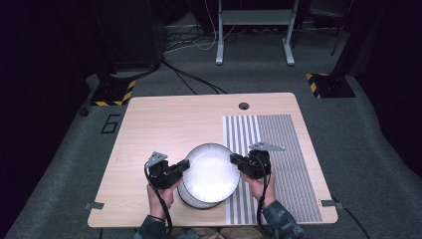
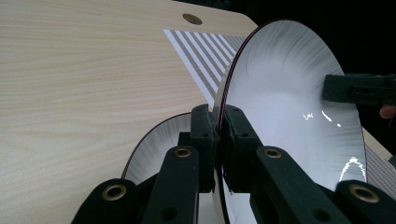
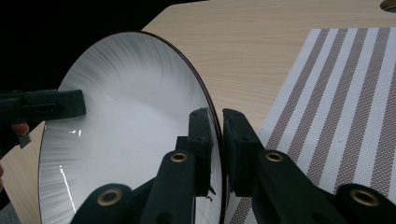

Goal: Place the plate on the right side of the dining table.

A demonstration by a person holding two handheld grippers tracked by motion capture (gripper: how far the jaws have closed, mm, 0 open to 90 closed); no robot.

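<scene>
The pale wooden desk carries a striped grey-and-white placemat along its right edge. A round white plate with a dark rim is held above a stack of like plates near the front edge — face up, slightly tilted. The left gripper and right gripper each have jaws clamped on opposite rims.

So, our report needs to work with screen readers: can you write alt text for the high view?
Two hand-held tools, the left tool and right tool, grip opposite edges of a white plate above another plate on a wooden table. A striped placemat lies at the right.
</scene>
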